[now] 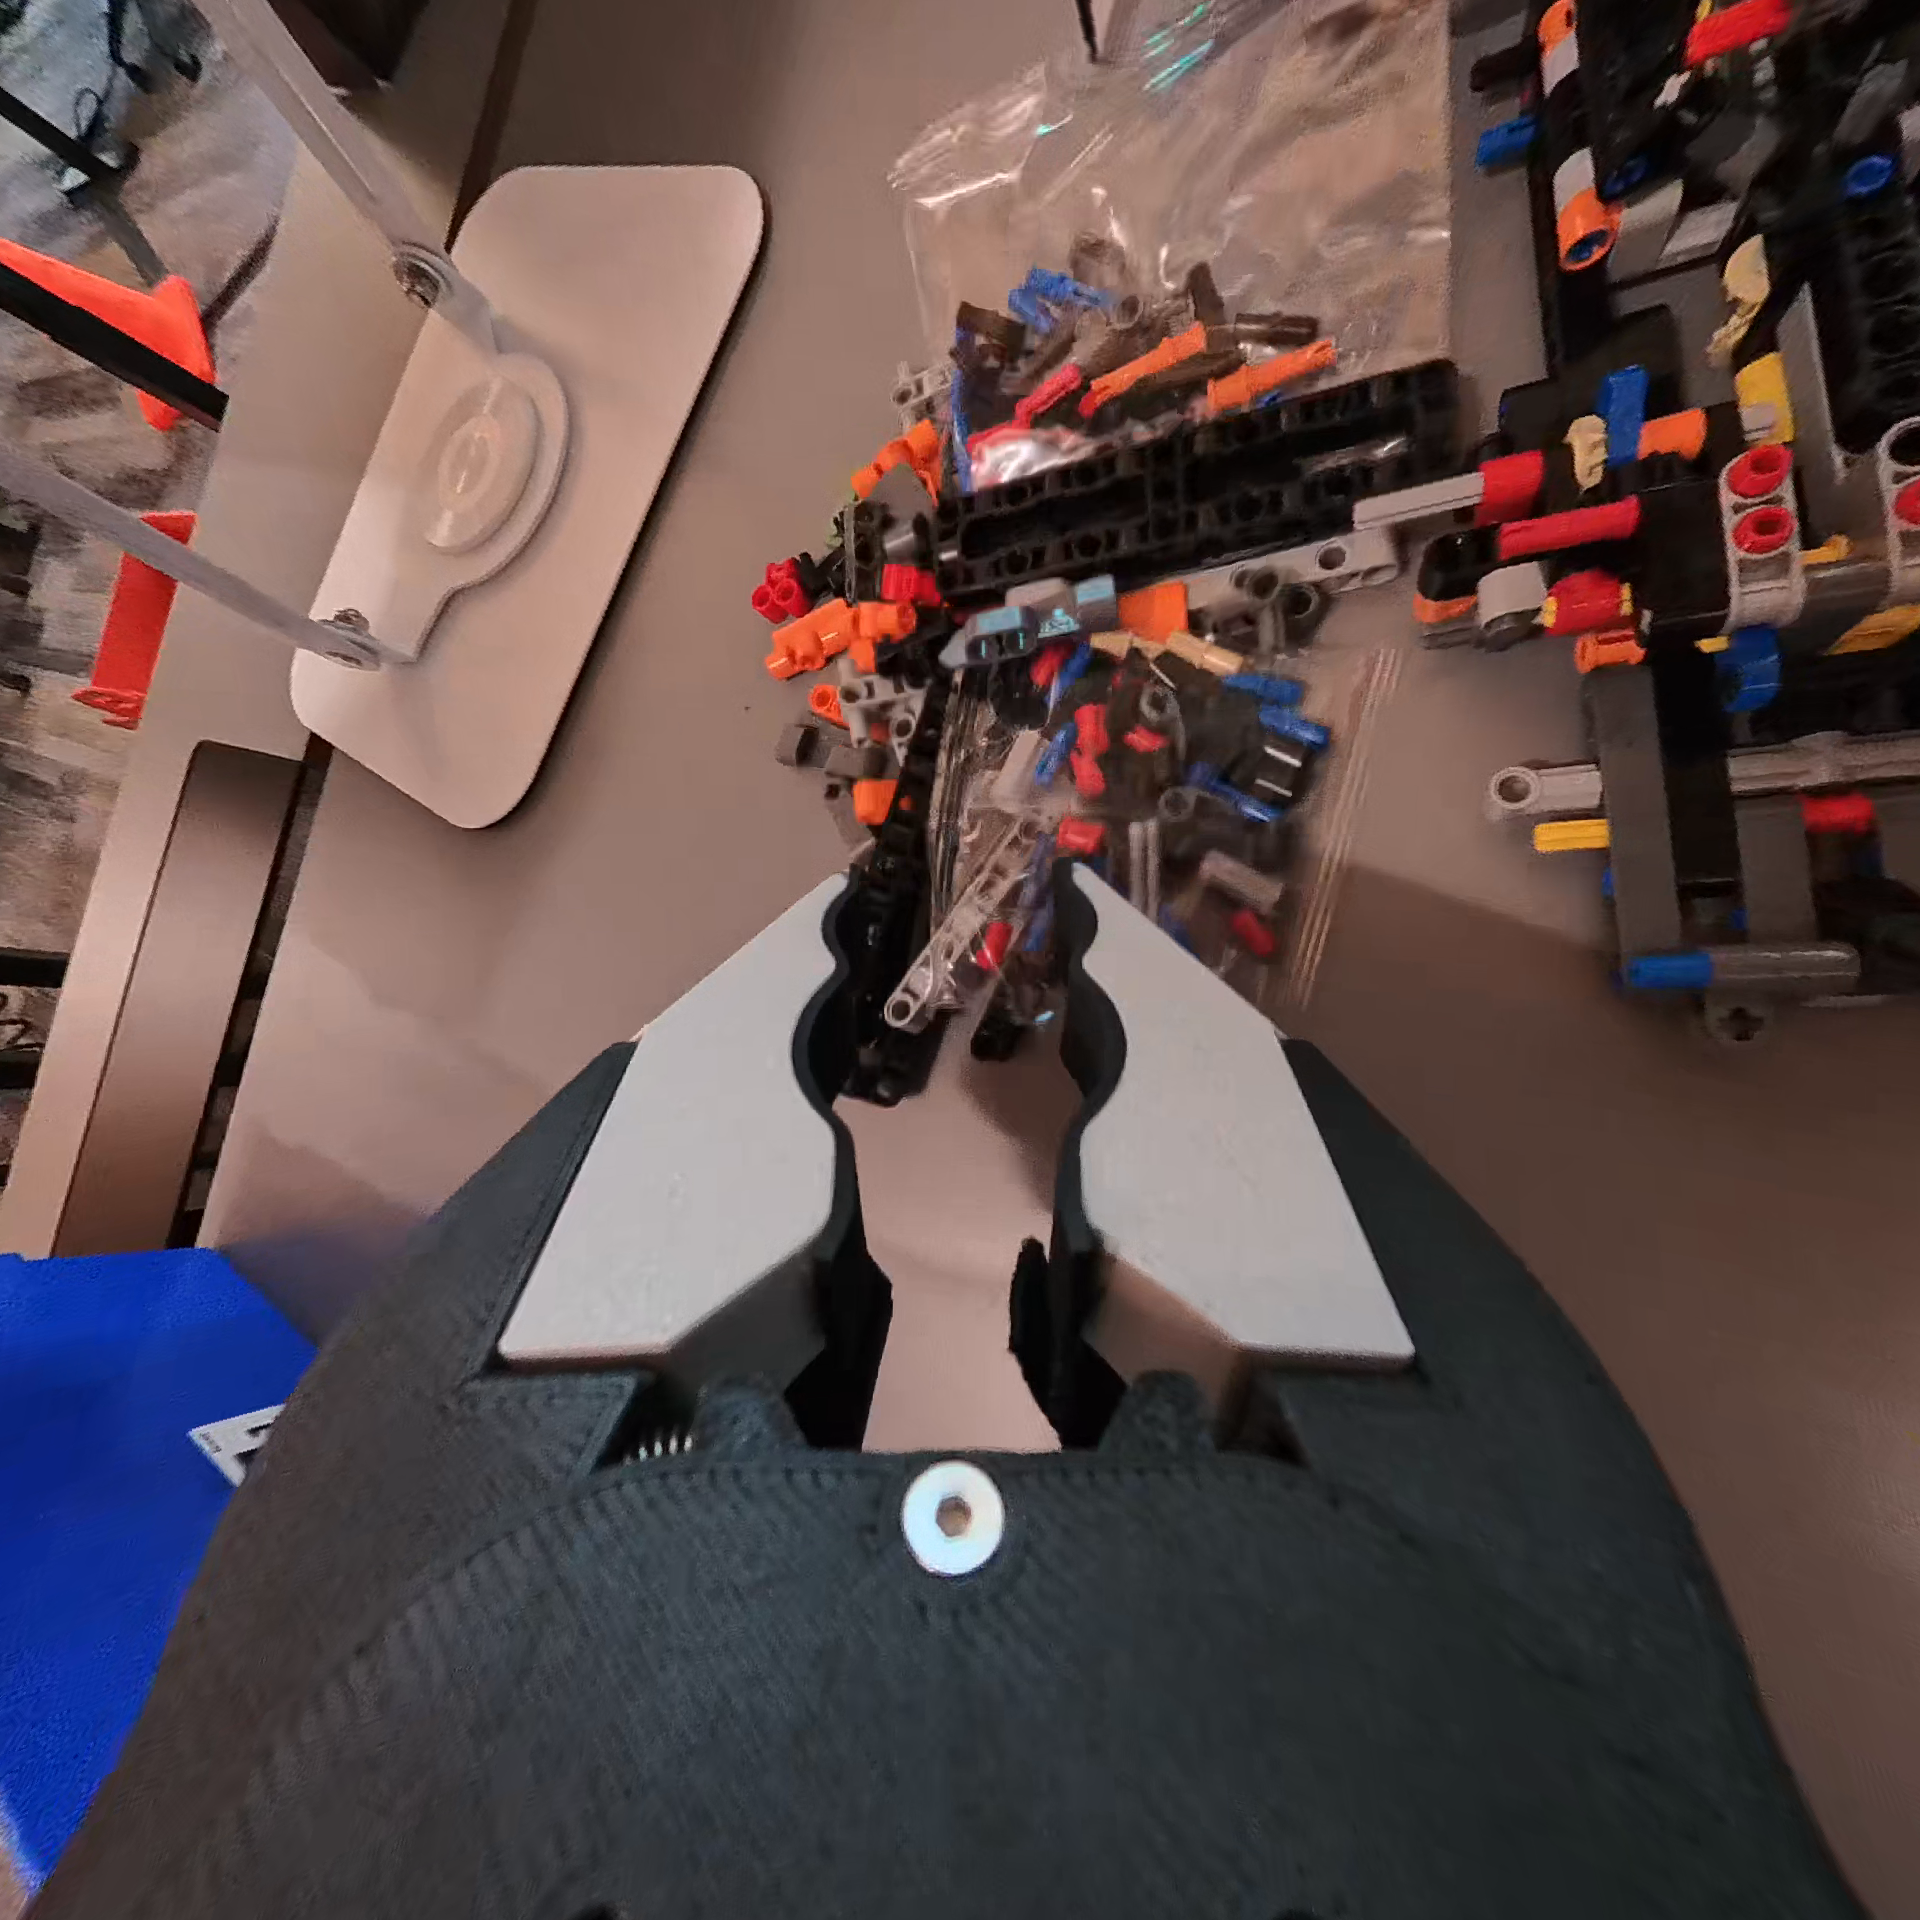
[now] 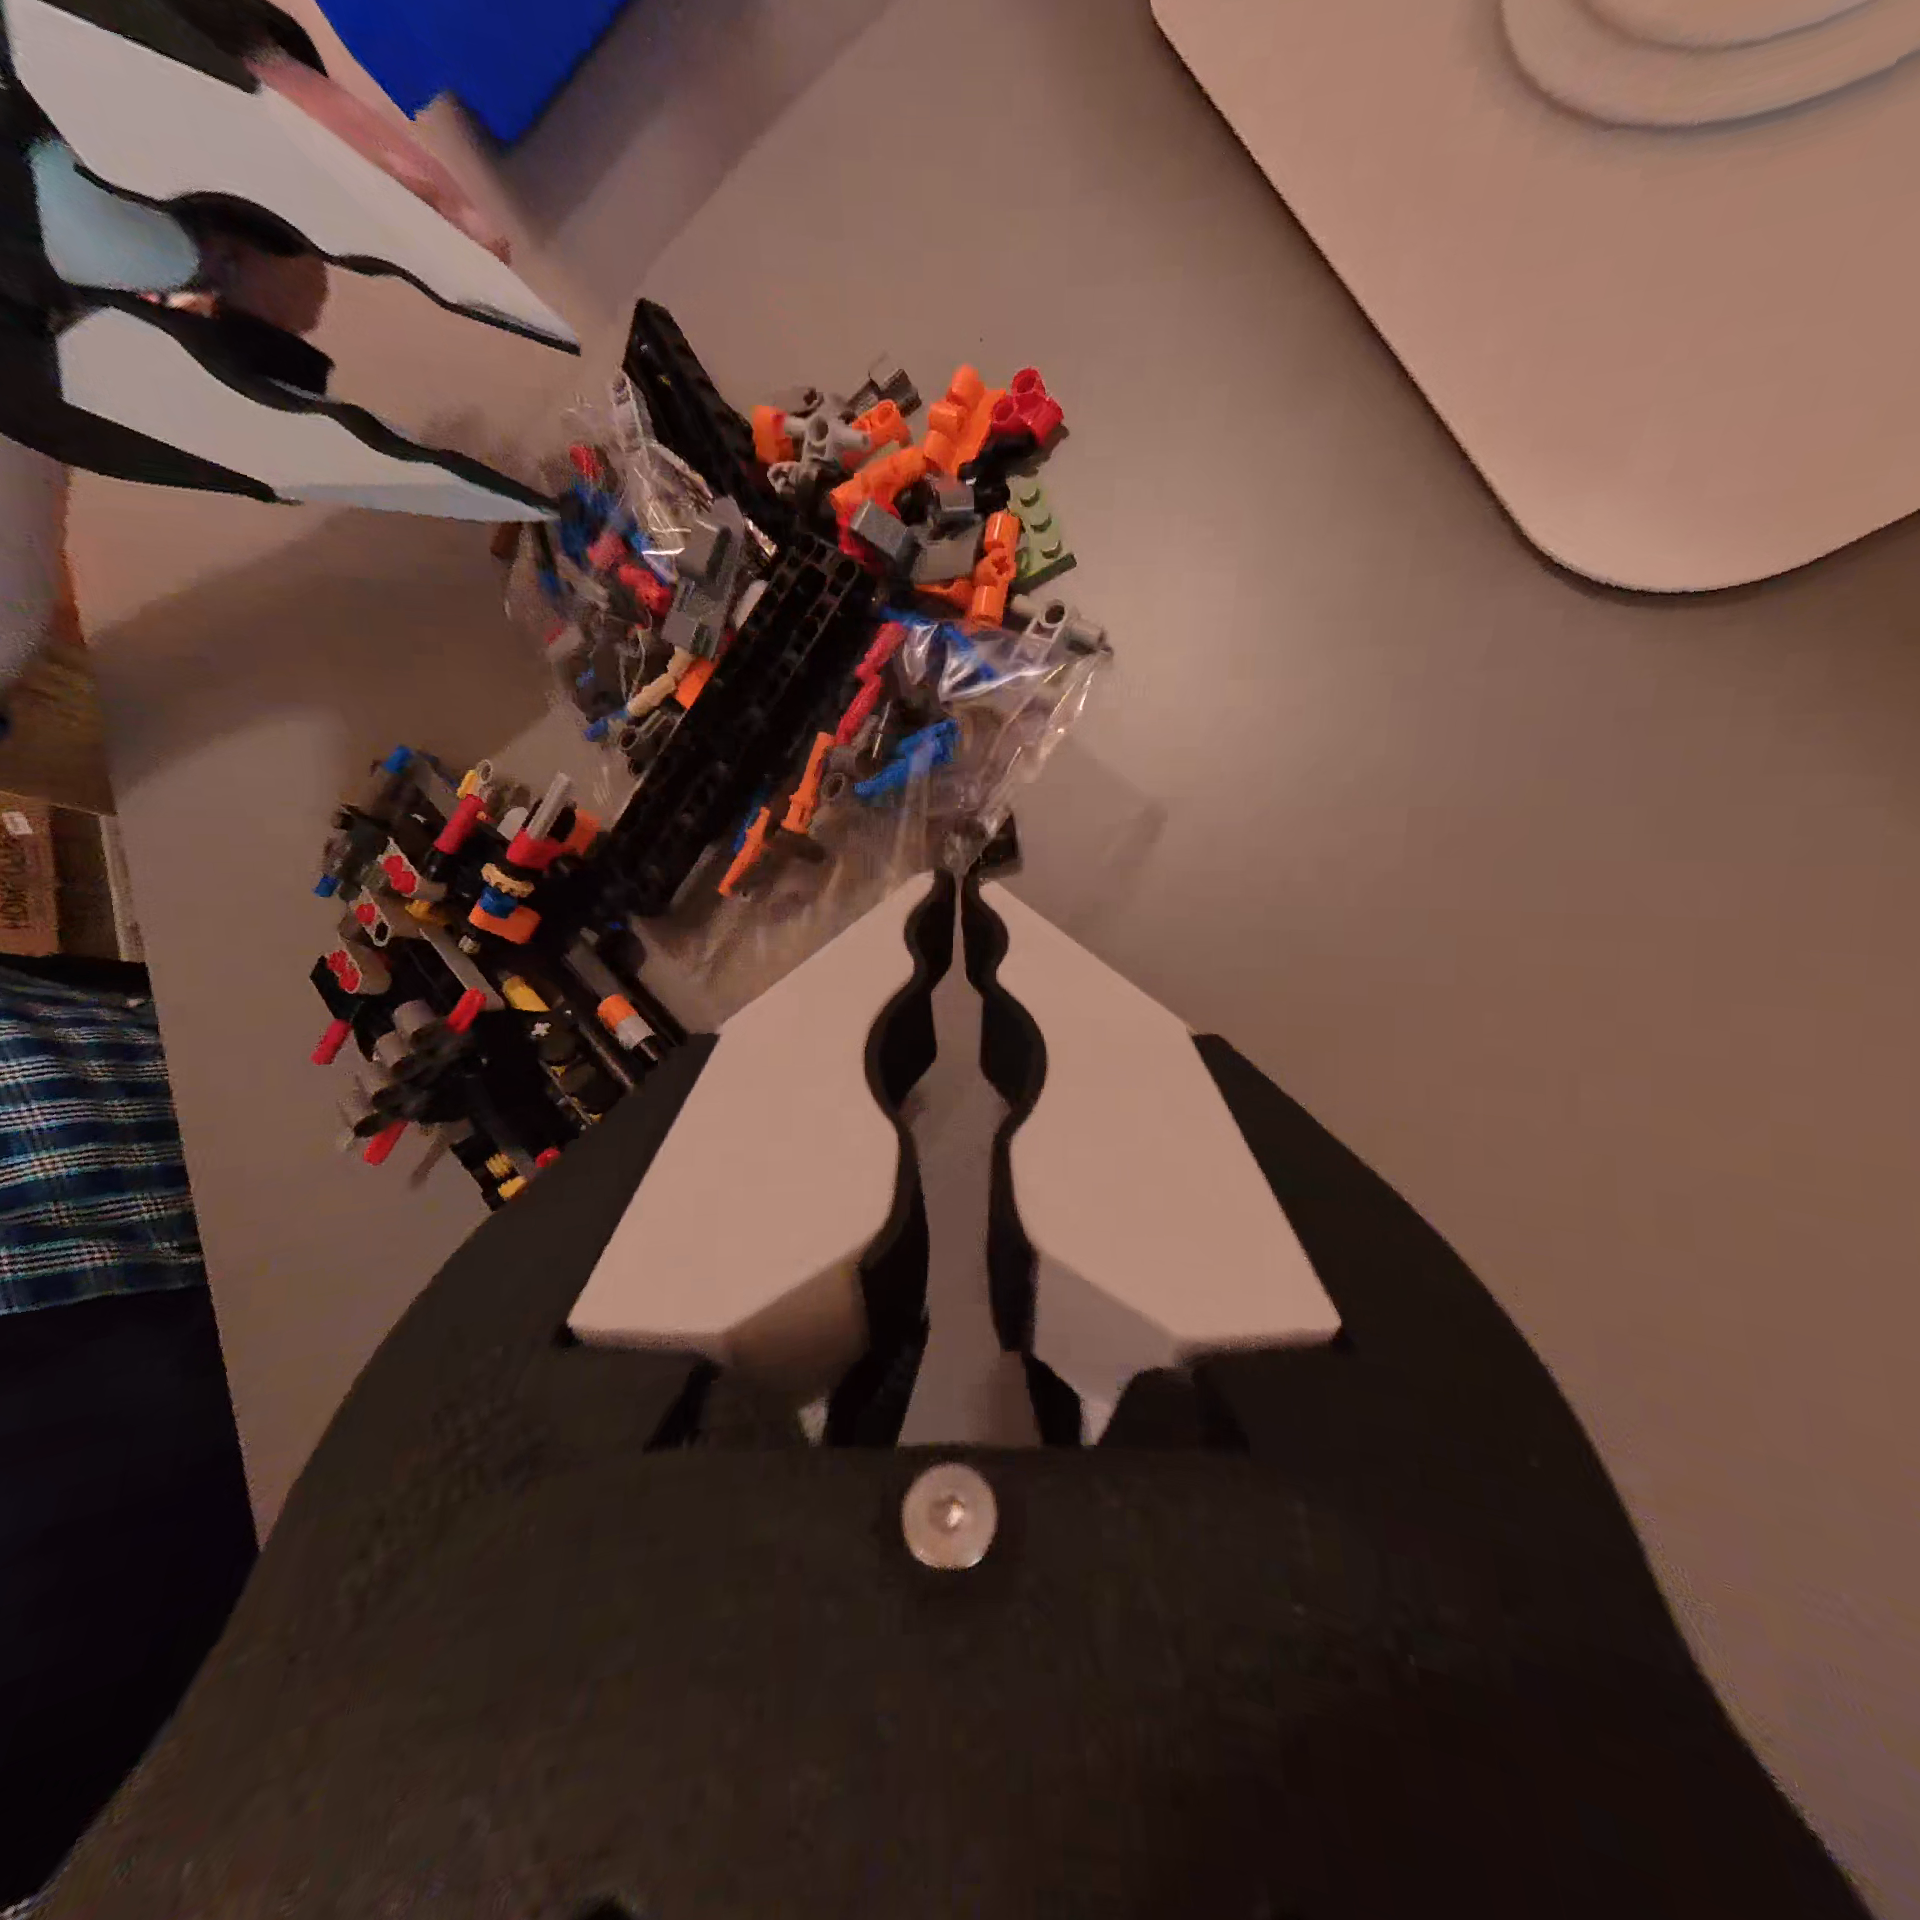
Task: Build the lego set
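Left gripper gapes over the loose pieces; only the right view shows right gripper pinching the clear bag.

Clear crinkled plastic bag; glossy plastic bricks; smooth matt table; matt ribbed gripper body.

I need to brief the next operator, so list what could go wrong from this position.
1. The right gripper is shut on the clear plastic bag; pulling could tip the loose pieces across the table.
2. The left gripper is open over the heap and may catch the black beam or the wrapping, not one piece.
3. The long black frame lies across the heap and could slide off.
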The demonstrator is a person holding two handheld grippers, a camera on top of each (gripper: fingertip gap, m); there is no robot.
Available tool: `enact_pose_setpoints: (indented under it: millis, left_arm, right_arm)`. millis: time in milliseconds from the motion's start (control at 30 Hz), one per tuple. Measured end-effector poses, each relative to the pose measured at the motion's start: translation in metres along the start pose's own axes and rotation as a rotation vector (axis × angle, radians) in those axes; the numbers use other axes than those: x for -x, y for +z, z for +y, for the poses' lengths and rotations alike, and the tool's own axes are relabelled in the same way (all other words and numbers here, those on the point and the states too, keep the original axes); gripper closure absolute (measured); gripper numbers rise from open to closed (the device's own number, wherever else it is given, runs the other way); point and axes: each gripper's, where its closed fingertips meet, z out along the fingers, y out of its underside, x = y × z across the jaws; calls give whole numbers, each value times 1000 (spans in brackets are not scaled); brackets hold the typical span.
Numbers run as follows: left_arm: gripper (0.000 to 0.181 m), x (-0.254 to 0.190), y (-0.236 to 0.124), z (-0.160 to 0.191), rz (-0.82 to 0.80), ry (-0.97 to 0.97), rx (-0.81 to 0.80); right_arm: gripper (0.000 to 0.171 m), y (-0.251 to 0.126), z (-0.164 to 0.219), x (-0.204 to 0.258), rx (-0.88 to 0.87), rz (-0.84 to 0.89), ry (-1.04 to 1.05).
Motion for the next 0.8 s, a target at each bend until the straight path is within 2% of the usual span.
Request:
enact_pose_setpoints:
  millis: [300,500,667,800]
  left_arm:
    - [149,-4,4,5,21,-29,-20]
    - [150,-8,7,7,29,-43,-27]
    - [152,-9,8,7,25,-46,-32]
    - [156,-9,9,7,12,-45,-30]
  right_arm:
    - [171,-18,-19,12,-43,-27,-80]
    - [171,-54,-41,20,-107,-40,-115]
    - [171,-97,-56,3,-70,143,-232]
    - [171,-111,-57,-21,46,353,-381]
